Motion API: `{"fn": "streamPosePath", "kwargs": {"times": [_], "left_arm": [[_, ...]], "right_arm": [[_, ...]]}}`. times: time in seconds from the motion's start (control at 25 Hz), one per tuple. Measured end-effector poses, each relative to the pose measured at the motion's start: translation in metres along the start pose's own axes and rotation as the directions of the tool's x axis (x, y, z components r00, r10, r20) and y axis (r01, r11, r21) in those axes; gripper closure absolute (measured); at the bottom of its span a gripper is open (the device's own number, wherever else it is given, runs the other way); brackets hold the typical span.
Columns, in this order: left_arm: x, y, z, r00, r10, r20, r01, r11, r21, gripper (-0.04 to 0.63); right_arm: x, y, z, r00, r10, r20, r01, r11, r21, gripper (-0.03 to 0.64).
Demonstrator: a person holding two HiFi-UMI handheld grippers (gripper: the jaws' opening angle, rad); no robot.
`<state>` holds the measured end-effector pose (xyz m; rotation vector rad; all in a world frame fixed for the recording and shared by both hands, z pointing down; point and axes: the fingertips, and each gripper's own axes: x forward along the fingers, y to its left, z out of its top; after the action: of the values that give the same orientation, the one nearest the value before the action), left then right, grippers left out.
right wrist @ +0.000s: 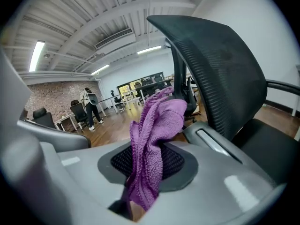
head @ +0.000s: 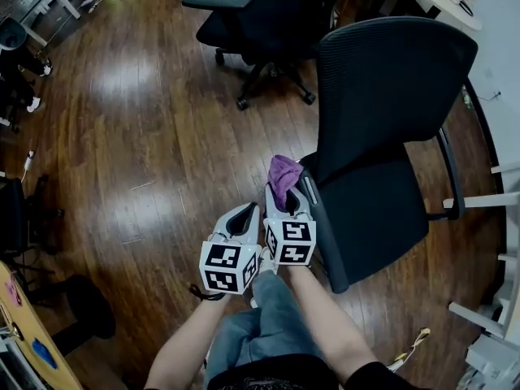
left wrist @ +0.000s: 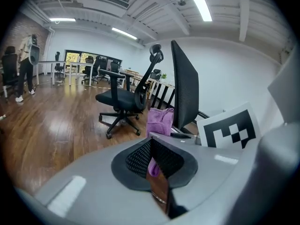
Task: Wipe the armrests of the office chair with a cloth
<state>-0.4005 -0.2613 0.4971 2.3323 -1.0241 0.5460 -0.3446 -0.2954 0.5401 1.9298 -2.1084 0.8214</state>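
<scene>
Right now we pinch the purple cloth [right wrist: 152,135] in our right gripper [head: 288,205], jaws clamped on its lower folds. It is fuzzy terry, bunched and crumpled, and its loose upper part stands above the jaws. In the head view it sits just at nine o'clock of the dark left armrest [head: 323,230] of the black mesh office chair [head: 390,96]; contact we cannot tell. Our left gripper [head: 242,218] hangs at the right one's eight o'clock, its jaws pressed together on nothing.
</scene>
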Motion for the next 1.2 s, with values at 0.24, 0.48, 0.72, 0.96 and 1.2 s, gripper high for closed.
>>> {"fn": "streamPosePath", "kwargs": {"times": [0.24, 0.48, 0.72, 0.96, 1.2], "left_arm": [[0.008, -0.001, -0.003, 1.0, -0.017, -0.017, 0.017, 1.0, 0.002, 0.591], [-0.004, -0.016, -0.016, 0.999, -0.037, -0.022, 0.037, 0.999, 0.025, 0.591], [-0.036, -0.034, -0.04, 0.998, -0.054, -0.021, 0.054, 0.998, 0.035, 0.591], [-0.061, -0.056, -0.07, 0.997, -0.076, -0.029, 0.078, 0.996, 0.043, 0.591], [-0.085, -0.079, -0.093, 0.994, -0.105, -0.02, 0.106, 0.993, 0.06, 0.591]], "right_arm": [[-0.001, -0.005, -0.003, 1.0, -0.006, 0.002, 0.006, 0.999, 0.044, 0.518], [-0.027, -0.007, -0.014, 1.0, -0.023, 0.005, 0.023, 0.999, 0.046, 0.517], [-0.069, -0.002, -0.036, 0.999, -0.043, 0.004, 0.043, 0.998, 0.034, 0.518], [-0.11, 0.0, -0.06, 0.998, -0.064, 0.015, 0.063, 0.998, 0.022, 0.518], [-0.156, -0.001, -0.087, 0.995, -0.1, 0.022, 0.099, 0.995, 0.012, 0.517]]}}
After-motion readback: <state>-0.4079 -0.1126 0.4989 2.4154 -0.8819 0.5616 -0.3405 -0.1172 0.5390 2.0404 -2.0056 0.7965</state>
